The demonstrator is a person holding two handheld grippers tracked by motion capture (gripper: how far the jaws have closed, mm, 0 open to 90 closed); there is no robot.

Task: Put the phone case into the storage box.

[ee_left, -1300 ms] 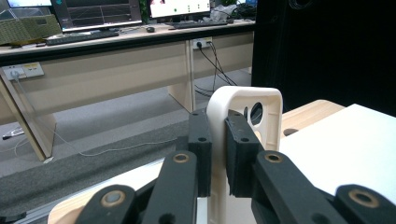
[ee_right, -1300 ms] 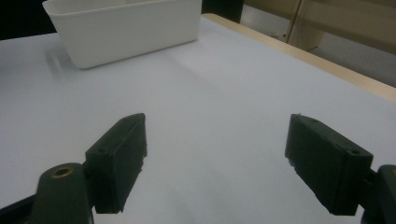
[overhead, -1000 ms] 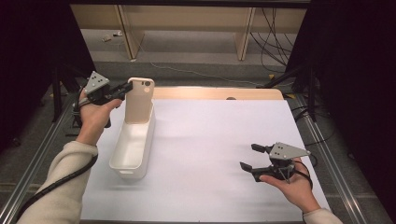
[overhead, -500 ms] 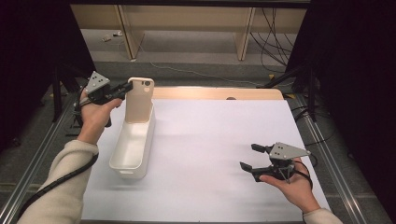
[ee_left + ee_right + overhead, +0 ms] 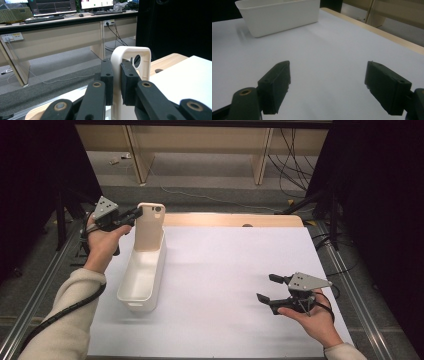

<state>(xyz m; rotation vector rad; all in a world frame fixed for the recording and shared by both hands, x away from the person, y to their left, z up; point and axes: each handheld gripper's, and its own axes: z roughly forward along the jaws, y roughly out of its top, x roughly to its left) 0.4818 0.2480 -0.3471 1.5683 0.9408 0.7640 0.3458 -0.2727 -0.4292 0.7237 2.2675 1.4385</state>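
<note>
A cream phone case point(image 5: 149, 226) stands upright at the far end of a long white plastic bin point(image 5: 142, 275) on the left of the table. My left gripper point(image 5: 134, 214) is shut on the case's left edge near the top, and in the left gripper view its pads point(image 5: 107, 75) clamp the thin cream wall point(image 5: 130, 57) below the camera cut-out. Over the table's near right, my right gripper point(image 5: 269, 288) is held open in a hand, nothing between its jaws. The right gripper view has the open gripper point(image 5: 327, 85) above bare white surface, the bin point(image 5: 279, 15) farther off.
The table point(image 5: 235, 270) is covered in white with a wooden strip along its far edge. Metal rails run along both sides. Beyond the table are desk legs and cables on the floor; the left gripper view has desks with monitors behind.
</note>
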